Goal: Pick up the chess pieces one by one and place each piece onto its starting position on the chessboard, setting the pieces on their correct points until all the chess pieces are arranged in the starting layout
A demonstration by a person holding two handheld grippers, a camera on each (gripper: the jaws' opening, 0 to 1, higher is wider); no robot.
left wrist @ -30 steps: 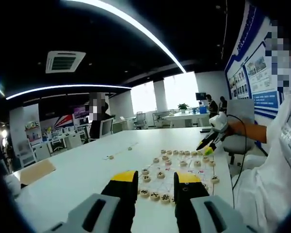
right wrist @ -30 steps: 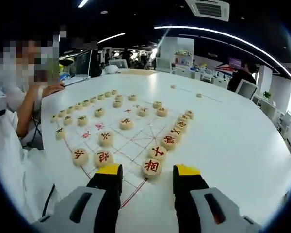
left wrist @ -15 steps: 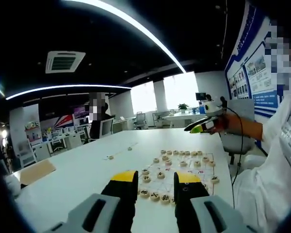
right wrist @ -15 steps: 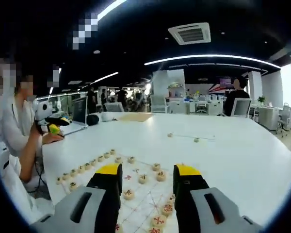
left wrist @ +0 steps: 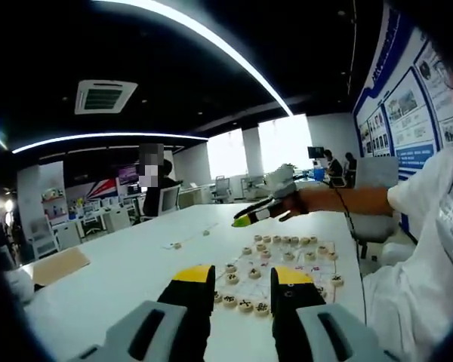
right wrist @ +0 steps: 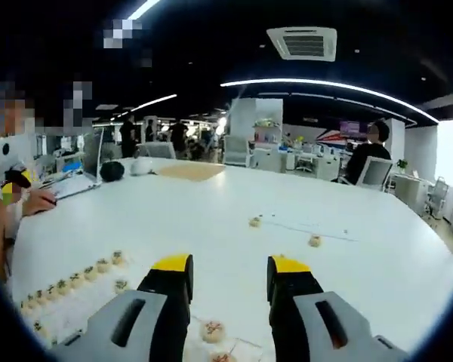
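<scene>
The chessboard (left wrist: 311, 260) lies on the white table, with round wooden pieces (left wrist: 251, 272) set in rows on it. Two loose pieces (right wrist: 254, 222) (right wrist: 315, 240) lie apart on the table beyond the board, also seen as loose pieces (left wrist: 172, 244) (left wrist: 205, 231) from the left side. My right gripper (left wrist: 244, 220) hangs above the board's far side, held by a hand in an orange sleeve. In its own view my right gripper (right wrist: 229, 273) is open and holds nothing, and a row of pieces (right wrist: 75, 279) runs at the lower left. My left gripper (left wrist: 243, 280) is open and holds nothing near the board's close edge.
A wide white table (right wrist: 211, 196) stretches past the board. A laptop (right wrist: 79, 175) and a dark object (right wrist: 112, 170) sit at its far left, with a brown mat (right wrist: 187, 170) beyond. Office chairs, desks and people stand in the background.
My right gripper has risen from low over the board and swung out past its far side toward the two loose pieces. My left gripper has barely moved.
</scene>
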